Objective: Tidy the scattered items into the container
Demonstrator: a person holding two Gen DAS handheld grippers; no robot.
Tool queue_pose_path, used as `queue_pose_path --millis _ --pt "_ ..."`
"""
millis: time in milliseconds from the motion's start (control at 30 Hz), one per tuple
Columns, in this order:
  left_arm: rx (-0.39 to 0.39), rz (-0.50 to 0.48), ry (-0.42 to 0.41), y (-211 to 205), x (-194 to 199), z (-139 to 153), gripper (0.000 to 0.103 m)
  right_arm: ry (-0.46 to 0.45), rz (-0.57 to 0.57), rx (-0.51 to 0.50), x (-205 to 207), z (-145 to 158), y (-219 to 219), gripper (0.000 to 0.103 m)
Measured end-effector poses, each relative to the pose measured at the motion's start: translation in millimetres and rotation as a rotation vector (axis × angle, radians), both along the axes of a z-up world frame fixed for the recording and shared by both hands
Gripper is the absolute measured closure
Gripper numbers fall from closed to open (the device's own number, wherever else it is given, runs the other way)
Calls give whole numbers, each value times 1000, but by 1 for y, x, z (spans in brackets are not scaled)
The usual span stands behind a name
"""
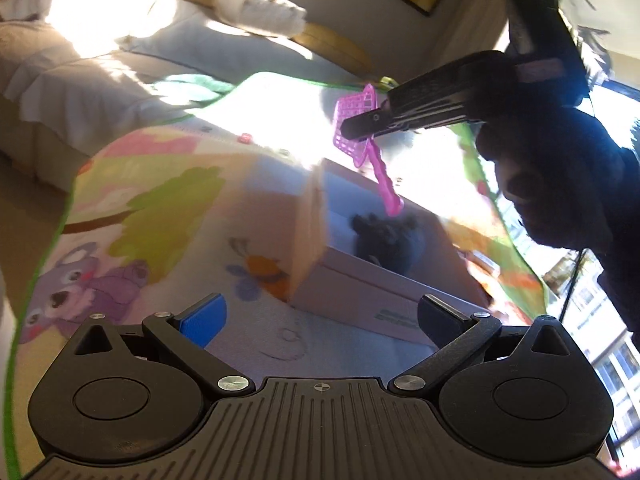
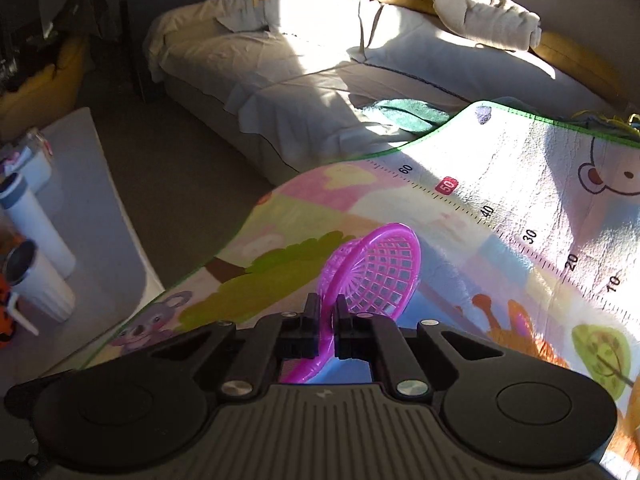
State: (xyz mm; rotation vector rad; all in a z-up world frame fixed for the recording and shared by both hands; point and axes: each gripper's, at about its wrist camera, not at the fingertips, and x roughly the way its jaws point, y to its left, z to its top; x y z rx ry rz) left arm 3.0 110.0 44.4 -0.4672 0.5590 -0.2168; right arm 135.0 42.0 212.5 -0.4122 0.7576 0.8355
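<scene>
One pink racket [image 2: 372, 276], clamped in the right gripper [image 2: 329, 320], hangs over one box [image 1: 360, 276]; left gripper [image 1: 320, 316] gapes wide, touching nothing.

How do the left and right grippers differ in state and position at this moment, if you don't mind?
The left gripper is open and holds nothing; the right gripper is shut on the pink toy racket. The left gripper sits low before the cardboard box, while the right gripper holds the racket above the box, seen from the left wrist view. Both are black two-finger grippers over the play mat.
</scene>
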Motion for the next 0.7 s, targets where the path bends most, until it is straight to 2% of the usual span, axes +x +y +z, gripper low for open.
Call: queue_pose_path --millis 100,233,500,567,667,700 --pt "-21 -113 -16 -20 -5 1 0 41 -5 61 -34 0 -51 97" --pt "8 -219 -26 -52 -10 5 0 161 -32 194 -71 -14 -128 97" --pt "70 -389 19 -130 0 8 0 377 -256 554 -102 -80 -269 96" --pt "95 -428 42 -151 3 7 0 398 -314 616 -108 -98 -296 95" --pt "145 -483 73 -180 4 3 0 386 -402 642 -117 -118 -329 92" --pt "161 -498 80 -188 4 2 0 381 -420 651 -119 -122 -337 80"
